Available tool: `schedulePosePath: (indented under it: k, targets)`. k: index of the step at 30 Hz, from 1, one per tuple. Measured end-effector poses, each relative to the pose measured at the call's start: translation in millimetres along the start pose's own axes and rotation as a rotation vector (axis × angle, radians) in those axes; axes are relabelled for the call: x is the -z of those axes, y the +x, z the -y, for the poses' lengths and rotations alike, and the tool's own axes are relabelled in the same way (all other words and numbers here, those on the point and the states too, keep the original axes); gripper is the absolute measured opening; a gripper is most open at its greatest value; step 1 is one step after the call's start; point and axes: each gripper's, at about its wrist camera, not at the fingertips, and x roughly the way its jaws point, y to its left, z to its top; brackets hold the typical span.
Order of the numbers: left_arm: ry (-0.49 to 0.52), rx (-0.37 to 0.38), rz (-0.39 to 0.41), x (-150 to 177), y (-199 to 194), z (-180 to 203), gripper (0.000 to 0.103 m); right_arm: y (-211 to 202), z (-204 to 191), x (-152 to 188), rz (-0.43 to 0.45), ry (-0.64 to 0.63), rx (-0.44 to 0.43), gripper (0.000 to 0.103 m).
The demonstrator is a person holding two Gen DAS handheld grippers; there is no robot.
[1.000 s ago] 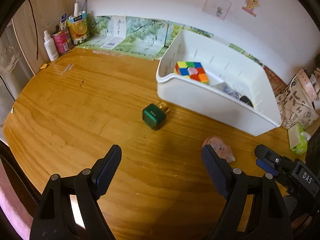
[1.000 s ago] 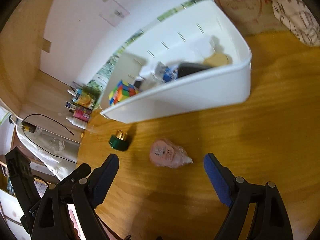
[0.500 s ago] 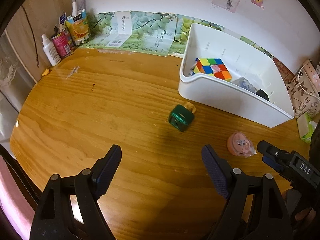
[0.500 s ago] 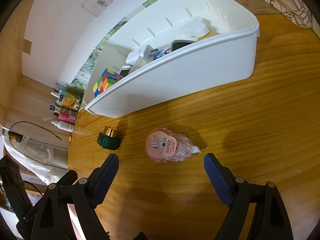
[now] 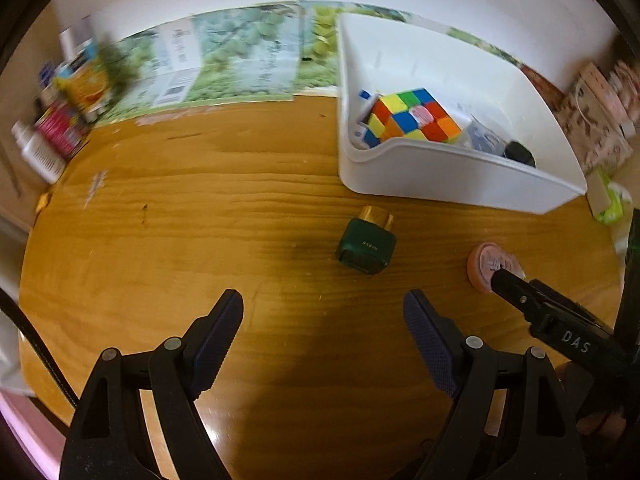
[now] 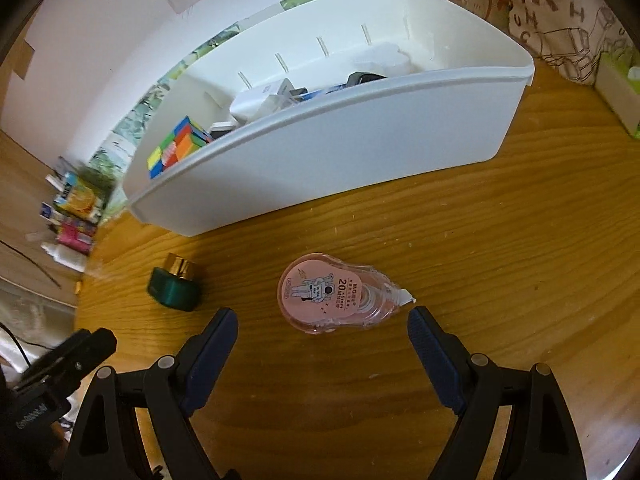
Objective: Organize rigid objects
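A white bin (image 5: 448, 178) (image 6: 360, 152) stands on the wooden table and holds a colourful puzzle cube (image 5: 412, 120) (image 6: 176, 148), a white charger (image 6: 256, 104) and other small items. A green bottle with a gold cap (image 5: 366, 242) (image 6: 176, 286) lies in front of the bin. A pink correction tape dispenser (image 6: 332, 300) (image 5: 490, 264) lies to its right. My left gripper (image 5: 322, 316) is open and empty, short of the bottle. My right gripper (image 6: 322, 324) is open and empty, with the dispenser just ahead of its fingertips.
Bottles and cartons (image 5: 60, 112) stand at the table's far left corner. Green printed sheets (image 5: 224, 64) line the wall. A patterned bag (image 6: 560, 12) and a green pack (image 5: 610, 204) sit right of the bin. The right gripper's body (image 5: 560, 320) shows in the left view.
Both grippers moved closer to the table objects. The bottle now sits nearer the left gripper's centre, and the dispenser lies closer to the right gripper's fingertips. Both stayed open.
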Motion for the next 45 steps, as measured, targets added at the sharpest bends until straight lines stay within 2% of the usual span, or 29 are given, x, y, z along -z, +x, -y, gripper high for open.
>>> schedulePosePath:
  k: [7, 11, 14, 17, 31, 33, 40, 45]
  targets:
    - [0.155, 0.000, -0.013, -17.3, 16.2, 10.4, 0.085, 11.3, -6.8, 2.1, 0.018, 0.045, 0.084, 0.087]
    - [0.220, 0.015, 0.003, -27.6, 24.3, 13.7, 0.085, 17.6, -8.1, -0.6, 0.022, 0.073, 0.140, 0.087]
    - [0.250, 0.038, -0.015, -31.0, 33.1, 16.6, 0.085, 20.5, -7.6, 0.7, 0.019, 0.087, 0.182, 0.087]
    - [0.267, 0.056, -0.039, -32.6, 41.6, 19.5, 0.085, 21.4, -8.0, 1.4, 0.021, 0.085, 0.209, 0.087]
    - [0.273, 0.133, -0.077, -40.2, 65.1, 26.0, 0.083, 25.4, -14.4, -2.3, 0.034, 0.072, 0.210, 0.083]
    - [0.267, 0.139, -0.084, -42.9, 70.2, 25.3, 0.079, 25.4, -14.5, -2.2, 0.036, 0.076, 0.209, 0.083]
    - [0.243, 0.171, -0.125, -47.5, 84.1, 22.9, 0.047, 25.2, -16.0, -2.6, 0.030, 0.074, 0.207, 0.083]
    - [0.190, 0.217, -0.130, -50.5, 86.6, 14.9, 0.045, 28.9, -17.4, -9.4, 0.009, 0.063, 0.194, 0.082]
